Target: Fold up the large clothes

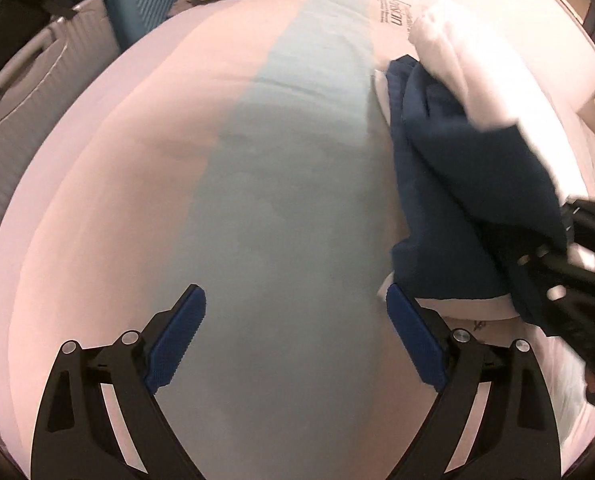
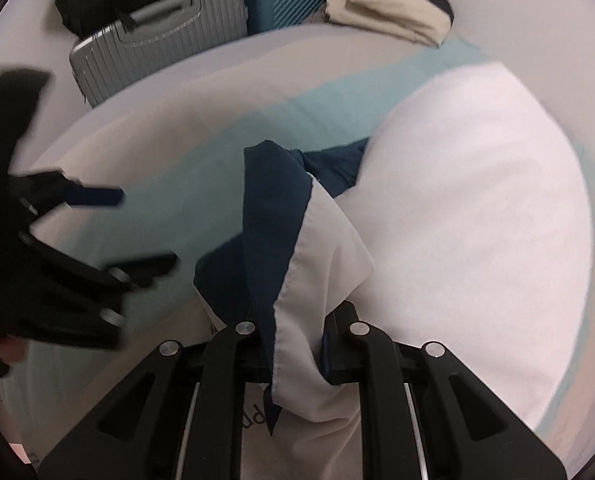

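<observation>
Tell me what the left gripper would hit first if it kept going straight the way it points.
Probably the bed cover: the open left gripper points down at its pale blue stripe with nothing between. The navy and white garment lies off to the right.

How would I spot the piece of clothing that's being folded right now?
Look at the big bed with its pale blue stripe; the garment hangs over its right half, pinched in the right gripper. Unlike the beige clothes folded at the far edge, it is white with a dark navy part.
</observation>
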`<state>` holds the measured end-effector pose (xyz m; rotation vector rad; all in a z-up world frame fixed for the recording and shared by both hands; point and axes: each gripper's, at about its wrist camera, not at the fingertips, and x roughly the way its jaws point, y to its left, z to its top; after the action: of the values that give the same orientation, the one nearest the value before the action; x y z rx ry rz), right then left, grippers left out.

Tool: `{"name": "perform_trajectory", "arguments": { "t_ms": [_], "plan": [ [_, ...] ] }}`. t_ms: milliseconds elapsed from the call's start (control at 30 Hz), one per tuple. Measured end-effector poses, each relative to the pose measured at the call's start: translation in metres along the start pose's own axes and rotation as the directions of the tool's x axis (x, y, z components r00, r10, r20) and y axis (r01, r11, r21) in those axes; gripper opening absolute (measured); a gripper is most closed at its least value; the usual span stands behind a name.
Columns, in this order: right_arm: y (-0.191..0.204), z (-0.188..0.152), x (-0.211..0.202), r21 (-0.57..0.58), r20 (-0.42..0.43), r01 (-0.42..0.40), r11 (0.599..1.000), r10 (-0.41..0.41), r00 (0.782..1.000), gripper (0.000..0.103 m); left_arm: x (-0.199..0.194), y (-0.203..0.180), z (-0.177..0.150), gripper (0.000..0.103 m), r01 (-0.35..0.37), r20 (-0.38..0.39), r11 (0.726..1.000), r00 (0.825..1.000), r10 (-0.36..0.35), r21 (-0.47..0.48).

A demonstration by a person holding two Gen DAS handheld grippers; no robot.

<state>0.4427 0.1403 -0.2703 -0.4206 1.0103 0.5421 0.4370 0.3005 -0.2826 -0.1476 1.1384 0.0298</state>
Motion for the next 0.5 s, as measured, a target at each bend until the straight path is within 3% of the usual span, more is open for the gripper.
{"name": "perform_trajectory", "arguments": {
  "t_ms": [200,400,500],
  "plan": [
    [0.005,-0.016,0.031,0.024,-0.02,-0.011,1.0,0.012,1.0,0.013,-0.001,0.0,-0.006,0.092,0.044,-0.014,0.999,0.999,-0.044,-0.016],
    [0.002,-0.022,0.025,0.045,0.014,-0.025,0.999,0.024,1.0,0.013,-0.029,-0.013,0.028,0.092,0.092,0.08,0.996,0.993,-0.09,-0.015],
    [0.004,-0.03,0.026,0.029,0.026,-0.025,0.999,0.025,0.999,0.014,-0.025,-0.026,0.032,0.092,0.083,0.067,0.996,0.994,-0.085,0.027]
  ]
}}
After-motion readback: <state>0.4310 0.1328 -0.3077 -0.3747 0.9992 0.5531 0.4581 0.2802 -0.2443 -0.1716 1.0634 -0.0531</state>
